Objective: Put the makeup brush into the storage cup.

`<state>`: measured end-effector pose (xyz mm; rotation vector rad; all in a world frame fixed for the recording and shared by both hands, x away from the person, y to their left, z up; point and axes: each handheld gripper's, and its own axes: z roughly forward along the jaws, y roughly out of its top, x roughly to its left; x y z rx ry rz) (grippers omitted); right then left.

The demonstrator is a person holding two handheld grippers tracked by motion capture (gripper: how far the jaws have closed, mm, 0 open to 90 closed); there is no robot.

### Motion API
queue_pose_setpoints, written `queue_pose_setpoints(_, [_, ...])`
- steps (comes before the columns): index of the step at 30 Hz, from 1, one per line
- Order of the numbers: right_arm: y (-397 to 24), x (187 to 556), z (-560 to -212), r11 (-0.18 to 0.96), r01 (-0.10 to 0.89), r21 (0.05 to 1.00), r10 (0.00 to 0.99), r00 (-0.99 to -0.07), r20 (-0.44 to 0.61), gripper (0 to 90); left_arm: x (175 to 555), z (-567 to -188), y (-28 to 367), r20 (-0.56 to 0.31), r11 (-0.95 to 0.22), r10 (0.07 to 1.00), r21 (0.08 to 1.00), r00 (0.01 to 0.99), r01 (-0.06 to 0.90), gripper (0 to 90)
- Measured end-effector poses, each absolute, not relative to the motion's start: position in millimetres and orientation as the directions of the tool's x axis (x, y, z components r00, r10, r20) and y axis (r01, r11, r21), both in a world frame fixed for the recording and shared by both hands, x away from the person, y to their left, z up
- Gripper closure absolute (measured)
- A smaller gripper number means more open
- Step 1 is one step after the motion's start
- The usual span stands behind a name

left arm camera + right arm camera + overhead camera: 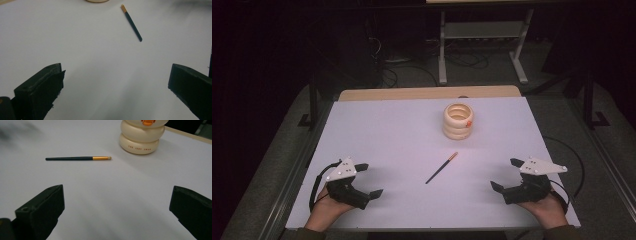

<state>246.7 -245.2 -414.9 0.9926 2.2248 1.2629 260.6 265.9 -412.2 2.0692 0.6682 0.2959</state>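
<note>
Nearest, left gripper [364, 179] and right gripper [503, 173] rest at the near corners of the white table [387, 130], jaws spread wide and empty; between them, farther out, lies a dark brush [441, 168]; beyond it stands a cream ringed holder [458, 121], well apart

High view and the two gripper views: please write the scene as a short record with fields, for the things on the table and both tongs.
surface: white table
brush: thin dark handle, gold band, lies flat near the middle of the table
holder: cream ringed holder, upright, beyond the brush, apart from it
left tongs: open, nothing between them, near the front edge
right tongs: open, nothing between them, near the front edge
contact: neither tongs touch the brush or the holder
</note>
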Motion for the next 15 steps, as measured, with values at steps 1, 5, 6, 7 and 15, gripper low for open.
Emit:
queue_pose_setpoints(1, [-245.2, 247.0, -414.9, 0.341, 0.384, 0.858, 0.74, -0.672, 0.006, 0.0, 260.7, -412.1, 265.9, -0.048, -0.435, 0.564, 0.831, 0.824, 0.346, 0.0])
queue_pose_setpoints(5, [-245.3, 247.6, -415.0, 0.338, 0.384, 0.859, 0.737, -0.676, 0.012, 0.0, 261.3, -410.6, 264.9, -0.058, -0.419, 0.57, 0.837, 0.819, 0.351, 0.0])
queue_pose_setpoints(6, [-245.3, 247.6, -415.0, 0.338, 0.384, 0.859, 0.737, -0.676, 0.012, 0.0, 261.3, -410.6, 264.9, -0.058, -0.419, 0.57, 0.837, 0.819, 0.351, 0.0])
queue_pose_setpoints(7, [-245.4, 247.7, -414.9, 0.339, 0.383, 0.859, 0.735, -0.678, 0.012, 0.0, 262.3, -409.6, 264.8, -0.057, -0.422, 0.569, 0.836, 0.82, 0.351, 0.0])
queue_pose_setpoints(15, [-247.4, 245.8, -413.1, 0.316, 0.381, 0.869, 0.745, -0.667, 0.022, 0.0, 264.6, -410.0, 261.3, -0.071, -0.421, 0.559, 0.834, 0.826, 0.357, 0.0])
